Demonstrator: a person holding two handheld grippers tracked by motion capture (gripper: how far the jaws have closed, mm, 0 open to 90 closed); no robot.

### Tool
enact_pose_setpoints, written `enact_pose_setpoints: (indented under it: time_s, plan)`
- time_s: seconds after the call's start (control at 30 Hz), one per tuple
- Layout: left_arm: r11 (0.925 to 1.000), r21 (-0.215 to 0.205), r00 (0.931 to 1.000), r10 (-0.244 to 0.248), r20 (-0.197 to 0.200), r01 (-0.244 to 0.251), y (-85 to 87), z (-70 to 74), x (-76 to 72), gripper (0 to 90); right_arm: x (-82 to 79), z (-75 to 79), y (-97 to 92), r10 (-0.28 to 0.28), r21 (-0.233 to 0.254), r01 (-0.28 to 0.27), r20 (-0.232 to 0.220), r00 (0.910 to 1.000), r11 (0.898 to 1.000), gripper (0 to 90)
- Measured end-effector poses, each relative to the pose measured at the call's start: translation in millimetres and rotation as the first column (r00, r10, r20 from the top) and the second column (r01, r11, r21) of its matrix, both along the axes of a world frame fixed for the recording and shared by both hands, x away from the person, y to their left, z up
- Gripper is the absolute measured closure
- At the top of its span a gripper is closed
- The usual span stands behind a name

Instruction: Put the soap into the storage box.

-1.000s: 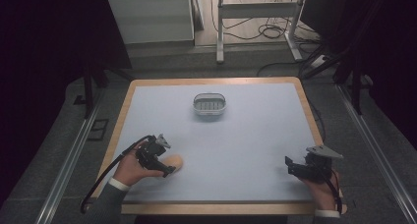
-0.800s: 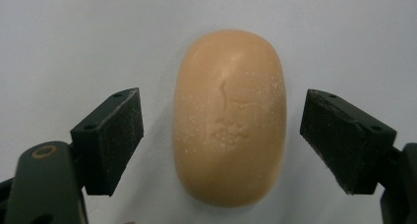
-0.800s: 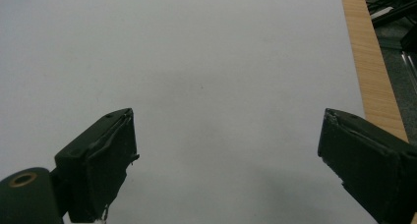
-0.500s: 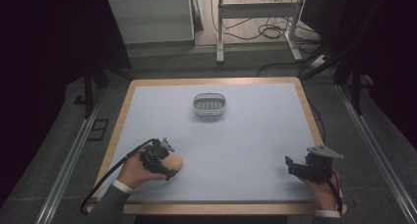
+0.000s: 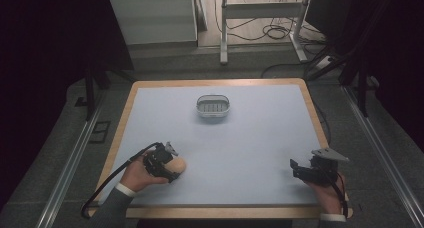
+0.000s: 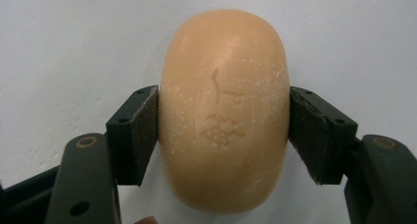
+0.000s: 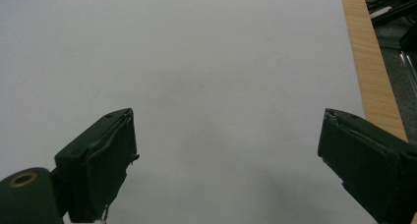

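Left gripper (image 6: 223, 130) has just been closing, and now both black pads press the sides of the smooth peach-coloured oval soap bar (image 6: 224, 111), stamped face up. From the high view, that soap bar (image 5: 178, 165) sits on the pale blue-grey table top (image 5: 250, 138) at about seven o'clock, close to the near edge, with the left gripper (image 5: 165, 163) clamped around it. Over at five o'clock, the right gripper (image 5: 300, 169) rests in the person's hand, jaws spread wide apart over bare table, gripping nothing. Up at twelve o'clock, well apart from both, stands a small grey slotted plastic soap dish (image 5: 213, 106).
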State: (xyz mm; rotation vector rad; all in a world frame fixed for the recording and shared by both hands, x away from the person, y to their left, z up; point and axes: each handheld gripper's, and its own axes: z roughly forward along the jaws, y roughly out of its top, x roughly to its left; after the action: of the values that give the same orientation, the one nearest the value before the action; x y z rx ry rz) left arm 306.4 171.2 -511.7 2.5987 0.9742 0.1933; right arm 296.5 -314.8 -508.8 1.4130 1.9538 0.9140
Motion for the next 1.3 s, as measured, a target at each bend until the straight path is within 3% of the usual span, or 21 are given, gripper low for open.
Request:
enact_pose_setpoints:
  time_s: [0.3, 0.67, 0.87, 1.07, 1.3]
  plan:
    - [0.9998, 0.019, 1.0, -0.002, -0.008, 0.002, -2.1, -3.0, -0.1, 30.6, -0.2, 0.3, -0.7, -0.004, 0.002, 0.004, -0.001, 1.0, 1.0, 7.5]
    - [0.9999, 0.002, 0.9999, -0.01, -0.002, 0.01, -0.6, -1.2, 1.4, 32.9, -0.1, 0.2, -1.4, -0.01, 0.002, 0.01, 0.001, 1.0, 1.0, 7.5]
    - [0.9991, -0.039, 0.9999, -0.015, 0.003, 0.015, 3.5, 12.4, 5.3, 33.0, -0.4, 0.9, -2.5, -0.009, 0.005, 0.009, 0.003, 0.9999, 1.0, 7.5]
    - [0.9989, -0.043, 0.9998, -0.019, 0.005, 0.019, 5.1, 19.6, 7.8, 32.9, -0.1, 0.0, -2.4, -0.01, 0.005, 0.01, -0.002, 0.9999, 1.0, 7.5]
    - [0.9967, -0.076, 0.9995, -0.026, 0.017, 0.027, 4.4, 27.2, 11.0, 32.9, 0.2, -0.5, -3.1, -0.018, 0.007, 0.018, -0.003, 0.9998, 1.0, 7.5]
